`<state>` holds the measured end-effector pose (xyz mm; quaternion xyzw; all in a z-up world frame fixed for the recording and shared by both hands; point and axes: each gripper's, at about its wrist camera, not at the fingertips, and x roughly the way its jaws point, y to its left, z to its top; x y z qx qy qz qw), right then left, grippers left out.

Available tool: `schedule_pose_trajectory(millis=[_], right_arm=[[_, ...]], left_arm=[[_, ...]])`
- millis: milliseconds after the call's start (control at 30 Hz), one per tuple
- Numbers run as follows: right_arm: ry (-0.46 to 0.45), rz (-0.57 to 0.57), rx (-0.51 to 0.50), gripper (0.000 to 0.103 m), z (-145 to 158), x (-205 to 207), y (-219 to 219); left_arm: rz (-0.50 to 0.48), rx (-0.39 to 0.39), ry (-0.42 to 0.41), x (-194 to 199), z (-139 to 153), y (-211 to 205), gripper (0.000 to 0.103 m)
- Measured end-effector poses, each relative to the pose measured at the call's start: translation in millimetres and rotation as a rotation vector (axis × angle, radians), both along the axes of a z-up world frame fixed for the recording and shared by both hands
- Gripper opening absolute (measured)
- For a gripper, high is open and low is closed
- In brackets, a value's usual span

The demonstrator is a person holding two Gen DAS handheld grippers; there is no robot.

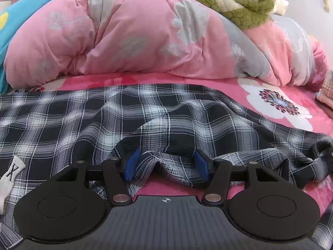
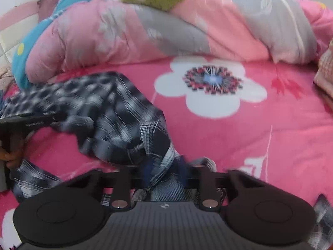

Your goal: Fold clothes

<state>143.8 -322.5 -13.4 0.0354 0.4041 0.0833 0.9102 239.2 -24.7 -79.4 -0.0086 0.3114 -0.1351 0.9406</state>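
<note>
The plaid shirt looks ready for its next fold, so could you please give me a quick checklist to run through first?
1. Left gripper has cloth: ok, a bunched edge of the plaid shirt sits between its jaws.
2. Right gripper has cloth: ok, twisted shirt fabric runs between its jaws, though the view is blurred.
3. Shirt lies flat: not ok, wrinkled and bunched.
4. Free space on the pink bedsheet: ok.
5. Pink quilt clear of the shirt: ok, it lies behind.
6. Sleeve positions: cannot tell.
</note>
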Motion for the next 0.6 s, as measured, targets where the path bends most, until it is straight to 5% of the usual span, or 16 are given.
schedule_pose_trajectory(millis=[333, 600], right_arm=[[-0.162, -0.119, 0.032, 0.009, 35, 17, -53], [-0.167, -0.151, -0.098, 0.009, 25, 88, -82]], left_arm=[[0.000, 0.036, -0.013, -2, 0, -3, 0.058], [0.003, 0.054, -0.019, -3, -1, -5, 0.058]])
